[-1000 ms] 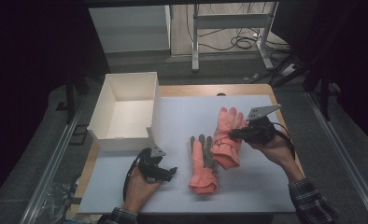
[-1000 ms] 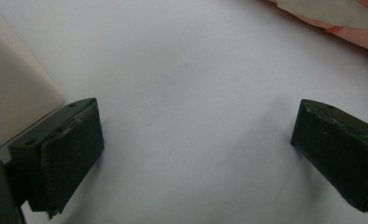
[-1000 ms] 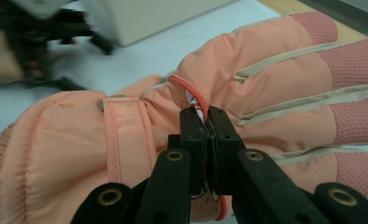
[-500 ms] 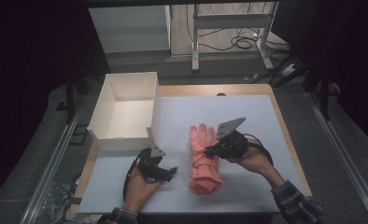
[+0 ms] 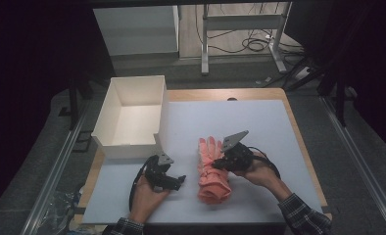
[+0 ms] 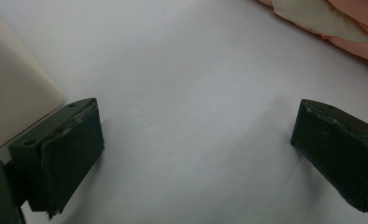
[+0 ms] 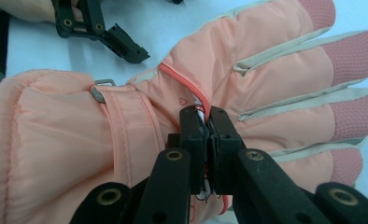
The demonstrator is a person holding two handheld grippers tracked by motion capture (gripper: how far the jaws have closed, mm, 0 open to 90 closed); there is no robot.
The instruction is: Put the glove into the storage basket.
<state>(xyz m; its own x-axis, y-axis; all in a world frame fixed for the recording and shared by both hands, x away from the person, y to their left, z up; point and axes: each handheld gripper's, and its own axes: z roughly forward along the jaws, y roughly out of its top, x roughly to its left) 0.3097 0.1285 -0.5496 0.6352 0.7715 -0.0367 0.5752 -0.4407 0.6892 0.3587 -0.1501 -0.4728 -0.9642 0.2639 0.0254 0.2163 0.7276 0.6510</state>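
Right gripper [image 7: 205, 116] pinched shut on padded salmon-pink fabric glove [image 7: 247, 84] at frame centre. Left gripper [image 6: 196, 140] sat wide open, empty, lower frame, on white mat [image 6: 187, 70].

Readable text: none on any surface.
Sign: a small heart outline on the pink glove [image 7: 180, 99], mid-frame, just above the right gripper [image 7: 205, 123].

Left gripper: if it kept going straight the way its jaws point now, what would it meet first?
Probably the pink glove: the left gripper has open jaws over bare white mat, and the glove's edge lies ahead toward the upper right. Depth is unclear; it might skim the mat first.
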